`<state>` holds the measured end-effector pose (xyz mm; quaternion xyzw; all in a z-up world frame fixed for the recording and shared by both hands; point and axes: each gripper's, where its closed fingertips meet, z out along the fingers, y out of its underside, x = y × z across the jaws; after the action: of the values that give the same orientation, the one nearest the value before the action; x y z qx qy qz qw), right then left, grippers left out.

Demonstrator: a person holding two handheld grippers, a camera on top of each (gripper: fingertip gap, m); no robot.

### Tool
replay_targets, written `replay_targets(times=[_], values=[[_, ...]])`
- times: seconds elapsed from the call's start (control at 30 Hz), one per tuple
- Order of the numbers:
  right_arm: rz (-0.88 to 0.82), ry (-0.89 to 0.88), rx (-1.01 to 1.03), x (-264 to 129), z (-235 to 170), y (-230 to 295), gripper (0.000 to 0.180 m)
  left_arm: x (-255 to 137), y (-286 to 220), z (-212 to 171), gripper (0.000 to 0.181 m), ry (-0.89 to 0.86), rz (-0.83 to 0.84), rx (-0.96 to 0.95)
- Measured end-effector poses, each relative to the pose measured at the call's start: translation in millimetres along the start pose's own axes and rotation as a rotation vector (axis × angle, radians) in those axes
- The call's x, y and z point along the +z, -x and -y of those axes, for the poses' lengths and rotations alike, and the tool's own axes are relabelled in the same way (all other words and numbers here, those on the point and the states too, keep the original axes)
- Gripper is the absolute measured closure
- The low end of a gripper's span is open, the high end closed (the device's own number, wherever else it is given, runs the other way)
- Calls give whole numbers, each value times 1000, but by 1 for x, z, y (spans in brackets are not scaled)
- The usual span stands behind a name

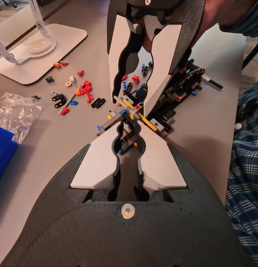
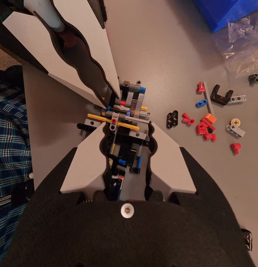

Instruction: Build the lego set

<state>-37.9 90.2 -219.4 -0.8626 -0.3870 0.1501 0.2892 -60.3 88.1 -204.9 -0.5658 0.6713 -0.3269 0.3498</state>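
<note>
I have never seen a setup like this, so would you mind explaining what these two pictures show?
A person holds two hand-held grippers, each with a camera looking along its fingers. One picture is from the left gripper, the other from the right gripper; each also sees the other opposite. Both meet at a partly built lego model on a grey table. The left is shut on its small end section; the right straddles the body. Loose lego pieces, a plastic bag and a blue bin lie nearby.

Your two wrist cameras look steeply down at close range from opposite sides, sharing the lego assembly and the grey table.
</note>
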Motion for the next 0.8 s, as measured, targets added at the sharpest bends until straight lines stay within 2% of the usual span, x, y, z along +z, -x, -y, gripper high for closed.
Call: replay_targets(times=[0.3,0.47,0.8], values=[[8,-6,-5,2,2,3,128,-2,0,4,168,-33,-24,-2],[13,-7,-2,2,2,3,128,2,0,-2,171,10,-24,26],[17,-15,-2,2,2,3,128,-1,0,0,167,-10,-58,-2]])
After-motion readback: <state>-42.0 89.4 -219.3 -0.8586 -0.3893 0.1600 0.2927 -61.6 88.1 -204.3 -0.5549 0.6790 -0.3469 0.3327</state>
